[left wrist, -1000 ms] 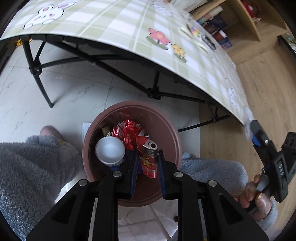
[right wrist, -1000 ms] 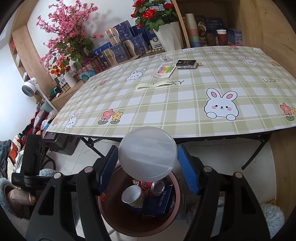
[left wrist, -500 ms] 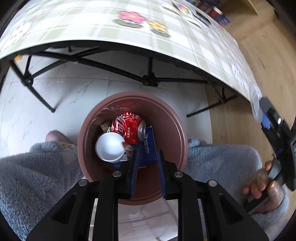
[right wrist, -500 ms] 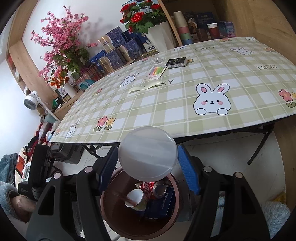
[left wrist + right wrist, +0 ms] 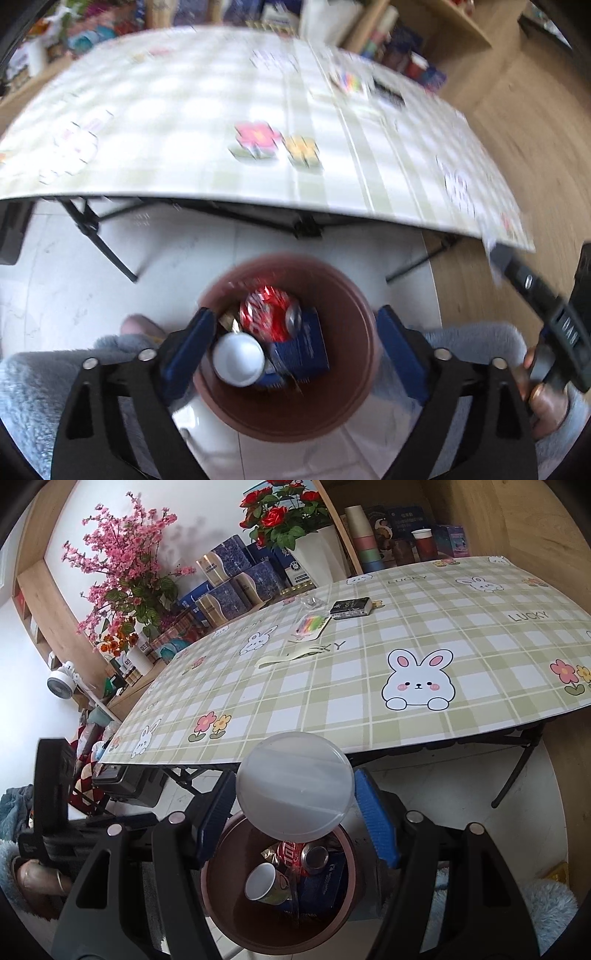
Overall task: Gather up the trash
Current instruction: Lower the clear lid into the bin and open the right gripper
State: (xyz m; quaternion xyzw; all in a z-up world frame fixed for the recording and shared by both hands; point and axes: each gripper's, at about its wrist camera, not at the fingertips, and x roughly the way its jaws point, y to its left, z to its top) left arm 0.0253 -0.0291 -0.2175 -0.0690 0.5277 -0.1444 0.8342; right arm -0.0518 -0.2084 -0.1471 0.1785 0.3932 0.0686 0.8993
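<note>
Beside the plaid table point(image 5: 424, 657), the right gripper point(image 5: 295, 805) grips a translucent lid point(image 5: 295, 786) above the brown bin point(image 5: 236, 915), while the left gripper point(image 5: 295, 339) gapes empty.

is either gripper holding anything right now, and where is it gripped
The right gripper holds a clear round plastic lid, pinched at opposite points of its rim. The left gripper is open and holds nothing.

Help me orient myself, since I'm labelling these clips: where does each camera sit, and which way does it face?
Left wrist: on the left gripper, open, looking down into the brown bin; grey fleece sleeves and the right hand show.
Right wrist: on the right gripper, facing across the plaid table and down; it holds a clear lid; the left hand shows.
Shared: bin, red can, white cup, table.
</note>
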